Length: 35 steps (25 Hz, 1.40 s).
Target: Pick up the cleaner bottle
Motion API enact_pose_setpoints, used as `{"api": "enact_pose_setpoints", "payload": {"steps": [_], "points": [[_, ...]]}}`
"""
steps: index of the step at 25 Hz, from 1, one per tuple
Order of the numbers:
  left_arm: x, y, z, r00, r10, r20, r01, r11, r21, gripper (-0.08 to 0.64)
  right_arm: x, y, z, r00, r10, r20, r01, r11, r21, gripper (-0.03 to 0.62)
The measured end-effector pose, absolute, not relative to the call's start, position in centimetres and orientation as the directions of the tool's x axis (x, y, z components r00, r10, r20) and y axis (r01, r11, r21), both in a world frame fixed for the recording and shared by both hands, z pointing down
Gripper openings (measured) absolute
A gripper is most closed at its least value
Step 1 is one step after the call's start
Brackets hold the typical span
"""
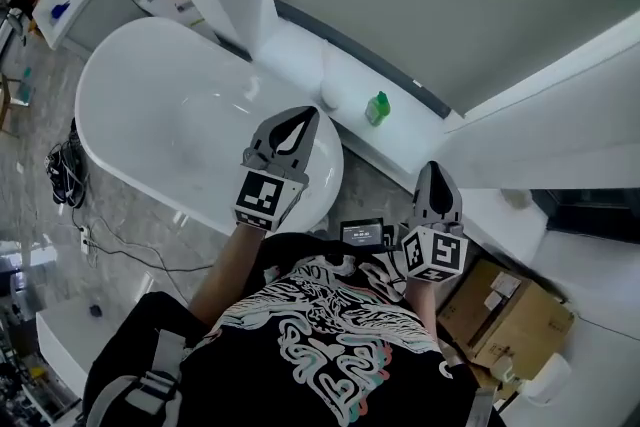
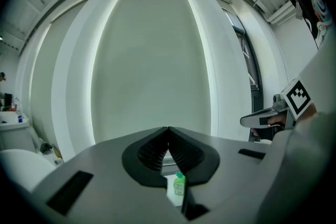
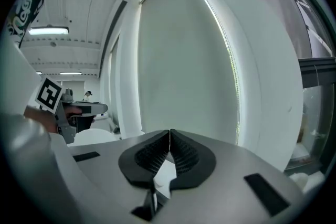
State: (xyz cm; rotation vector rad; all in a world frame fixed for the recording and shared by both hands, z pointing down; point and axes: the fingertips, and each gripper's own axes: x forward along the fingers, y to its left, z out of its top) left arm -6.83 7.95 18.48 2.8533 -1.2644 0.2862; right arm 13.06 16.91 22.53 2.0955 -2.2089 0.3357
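Green and small, the cleaner bottle [image 1: 376, 108] stands upright on the white ledge [image 1: 300, 45] that runs along the wall, just past the rounded end of the white bathtub [image 1: 130, 55]. In the head view it lies ahead of both of your grippers and between their lines, well apart from either.

Your left gripper [image 1: 303, 115] is held over the near end of the bathtub and points toward the ledge. In the left gripper view its black ribbed fingers [image 2: 152, 152] meet at the tip, closed on nothing. The cleaner bottle [image 2: 179, 184] shows in the small gap lower down between them, but it stands far beyond them on the ledge, untouched.

Your right gripper [image 1: 436, 173] is held to the right of the bathtub, above the grey floor, and points toward the wall. In the right gripper view its fingers [image 3: 149, 157] are likewise pressed together at the tip, with nothing held. Only a pale surface shows through the gap beneath them.

Each gripper appears in the other's view. The right gripper [image 2: 265, 119] sits at the right edge of the left gripper view. The left gripper [image 3: 79, 110] sits at the left edge of the right gripper view.

A cardboard box [image 1: 510, 320] rests on the floor at your right. Dark cables [image 1: 65, 170] lie on the floor left of the bathtub.
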Motion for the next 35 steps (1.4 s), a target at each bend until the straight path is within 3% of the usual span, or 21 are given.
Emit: {"api": "enact_pose_setpoints", "payload": {"steps": [5, 10, 15, 28, 35], "points": [[-6.4, 5.9, 19.3, 0.671, -0.72, 0.176, -0.722, -0.689, -0.066, 0.015, 12.7, 15.5, 23.0, -0.069, -0.976, 0.208, -0.994, 0.05, -0.097, 0.028], [-5.8, 5.2, 18.7, 0.675, -0.731, 0.105, -0.728, -0.682, -0.07, 0.015, 12.7, 15.4, 23.5, -0.068, -0.973, 0.22, -0.993, 0.045, -0.105, 0.028], [-5.5, 5.3, 19.9, 0.668, -0.724, 0.17, -0.726, -0.685, -0.063, 0.015, 12.9, 14.8, 23.7, -0.077, -0.972, 0.224, -0.994, 0.058, -0.092, 0.028], [-5.2, 1.5, 21.2, 0.633, -0.756, 0.167, -0.763, -0.646, -0.033, 0.015, 14.2, 9.7, 25.3, -0.135, -0.958, 0.253, -0.99, 0.119, -0.079, 0.028], [-5.3, 0.1, 24.2, 0.623, -0.742, 0.247, -0.763, -0.646, -0.014, 0.014, 14.2, 7.8, 27.1, -0.156, -0.946, 0.284, -0.987, 0.136, -0.089, 0.028]]}}
